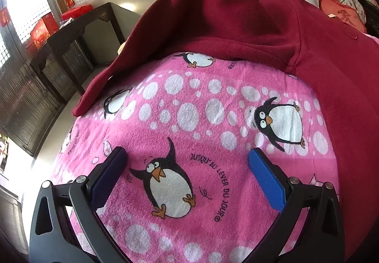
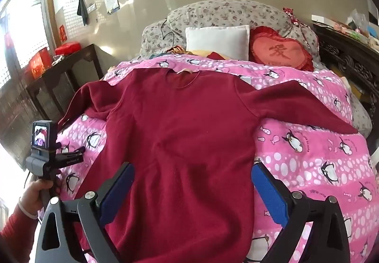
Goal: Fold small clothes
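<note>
Both sleeves of sweater [image 2: 180,135] only in right view; left tool [image 1: 187,158] over blanket [image 1: 189,106].

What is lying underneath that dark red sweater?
The dark red sweater lies spread flat on a pink penguin blanket, which shows all around it. What the blanket looks like directly beneath the sweater is hidden, as is whatever lies under the blanket.

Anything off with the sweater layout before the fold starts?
Mostly fine: the sweater lies flat, sleeves spread, on the blanket. One oddity: its left-hand sleeve is bunched near the shoulder and trails over the bed edge. Both grippers are open and hold nothing.
</note>
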A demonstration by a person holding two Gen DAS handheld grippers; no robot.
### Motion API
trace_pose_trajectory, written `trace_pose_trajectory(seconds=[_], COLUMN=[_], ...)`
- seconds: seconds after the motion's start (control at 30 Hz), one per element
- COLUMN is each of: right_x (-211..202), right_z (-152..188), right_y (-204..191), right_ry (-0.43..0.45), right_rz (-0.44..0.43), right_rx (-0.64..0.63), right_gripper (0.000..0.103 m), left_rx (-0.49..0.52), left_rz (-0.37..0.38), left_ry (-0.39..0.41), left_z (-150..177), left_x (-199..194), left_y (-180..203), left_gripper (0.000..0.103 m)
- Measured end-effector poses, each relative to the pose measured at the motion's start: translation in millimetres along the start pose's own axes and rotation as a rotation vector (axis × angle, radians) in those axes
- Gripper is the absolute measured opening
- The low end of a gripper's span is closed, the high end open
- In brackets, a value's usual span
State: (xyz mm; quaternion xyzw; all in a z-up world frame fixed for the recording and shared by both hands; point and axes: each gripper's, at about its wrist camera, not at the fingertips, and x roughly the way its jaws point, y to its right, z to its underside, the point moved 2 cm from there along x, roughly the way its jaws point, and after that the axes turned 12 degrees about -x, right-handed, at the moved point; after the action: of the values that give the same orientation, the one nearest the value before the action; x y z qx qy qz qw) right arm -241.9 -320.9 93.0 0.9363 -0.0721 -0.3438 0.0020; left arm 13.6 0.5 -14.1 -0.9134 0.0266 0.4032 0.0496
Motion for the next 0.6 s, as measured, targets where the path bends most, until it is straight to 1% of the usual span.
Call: trace_pose_trajectory(seconds=[0.13, 0.17, 0.23, 0.27, 0.3, 0.37, 0.43, 0.5, 0.53, 0.57, 0.6], right_x=[-12, -12, -16, -25, -29, -38, -44, -46, -46, -45, -42], right_z=[-1, 3, 4, 9, 10, 16, 23, 35, 41, 44, 52], right_y=[-3, -5, -6, -2, 0, 7, 14, 19, 21, 23, 26], right_ry=[0.022, 0.002, -0.003, 0.011, 0.007, 0.003, -0.013, -0.050, -0.068, -0.085, -0.099], right_rz=[0.021, 0.017, 0.050, 0.061, 0.074, 0.089, 0.084, 0.071, 0.066, 0.058, 0.047], right_rx=[0.006, -0.034, -0.055, -0.060, -0.063, -0.057, -0.051, -0.047, -0.043, -0.037, -0.027], right_gripper=[0.099, 0.099, 0.099, 0.098, 0.098, 0.098, 0.098, 0.098, 0.098, 0.097, 0.093], left_rx=[-0.008, -0.021, -0.053, -0.064, -0.067, -0.041, -0.020, -0.015, -0.014, -0.014, -0.014], left_rz=[0.006, 0.030, 0.099, 0.132, 0.165, 0.214, 0.254, 0.316, 0.345, 0.371, 0.388], left_ry=[-0.016, -0.025, -0.039, -0.046, -0.049, -0.038, -0.039, -0.066, -0.080, -0.098, -0.114], left_z=[0, -1, -1, 0, 0, 8, 15, 24, 35, 42, 44], left_x=[-11, -17, -33, -43, -52, -77, -94, -107, -115, -121, -125], left_y=[0, -1, -4, -5, -4, 5, 9, 13, 18, 21, 28], left_gripper=[0.103, 0.103, 0.103, 0.103, 0.103, 0.103, 0.103, 0.103, 0.103, 0.103, 0.103])
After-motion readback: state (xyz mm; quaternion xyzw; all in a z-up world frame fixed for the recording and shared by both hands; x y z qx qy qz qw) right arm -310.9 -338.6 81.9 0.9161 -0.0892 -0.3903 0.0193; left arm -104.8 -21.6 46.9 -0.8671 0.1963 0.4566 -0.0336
